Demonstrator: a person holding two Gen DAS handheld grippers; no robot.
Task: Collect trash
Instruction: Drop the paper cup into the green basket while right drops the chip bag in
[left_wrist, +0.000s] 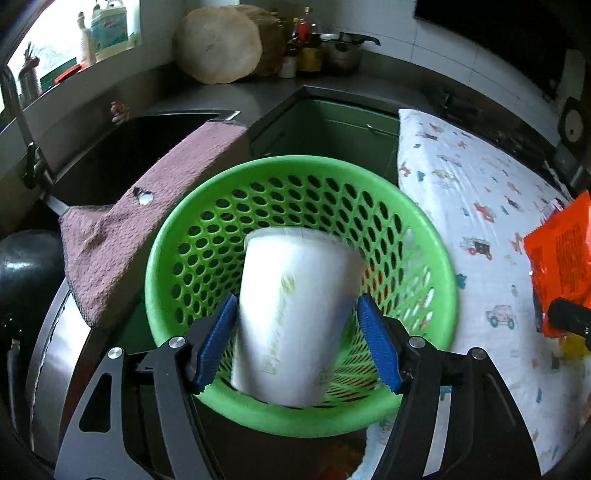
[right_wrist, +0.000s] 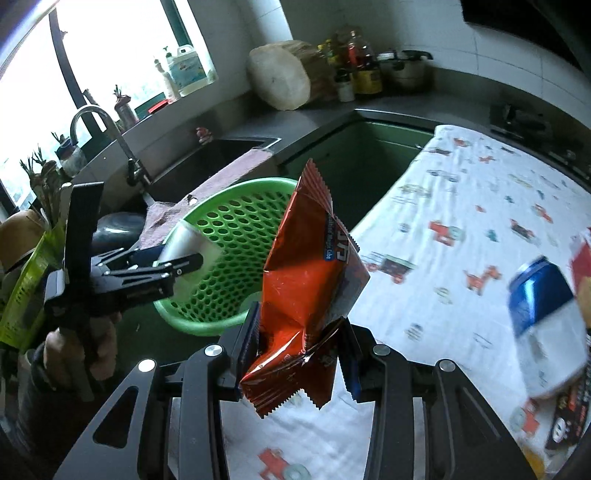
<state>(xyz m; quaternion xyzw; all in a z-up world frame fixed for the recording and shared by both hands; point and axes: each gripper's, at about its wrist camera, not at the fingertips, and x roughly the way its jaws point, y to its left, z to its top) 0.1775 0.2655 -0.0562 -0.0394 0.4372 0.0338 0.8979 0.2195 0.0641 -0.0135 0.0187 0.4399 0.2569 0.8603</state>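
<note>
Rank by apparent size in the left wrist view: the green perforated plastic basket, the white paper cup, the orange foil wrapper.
1. Green perforated plastic basket, largest.
2. White paper cup, though nearness to the camera inflates it.
3. Orange foil wrapper, smallest, partly cut off at the edge.

A home kitchen: a sink (right_wrist: 207, 162) with tap (right_wrist: 107, 136), oil bottles (right_wrist: 354, 62) and a pot (right_wrist: 406, 70) on the counter (right_wrist: 258, 125).
</note>
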